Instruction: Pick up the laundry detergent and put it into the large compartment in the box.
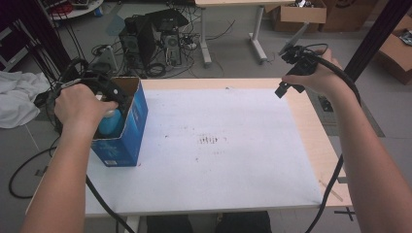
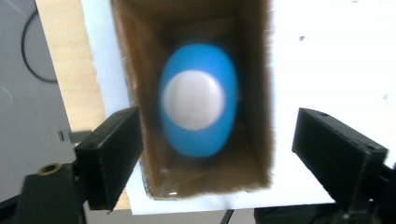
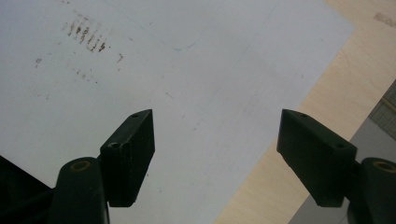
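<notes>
Left gripper view: my left gripper (image 2: 217, 158) hangs released over the blue bottle with white cap (image 2: 198, 100), standing inside the blue cardboard box (image 1: 127, 127). Drop-off looks done; right gripper (image 3: 217, 158) open too.

Left gripper (image 2: 217, 156) and right gripper (image 3: 215, 154) both gape, holding nothing.

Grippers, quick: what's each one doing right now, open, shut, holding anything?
Left gripper: open, holding nothing, above the blue box with the blue bottle inside.
Right gripper: open, empty, over the white sheet.
</notes>
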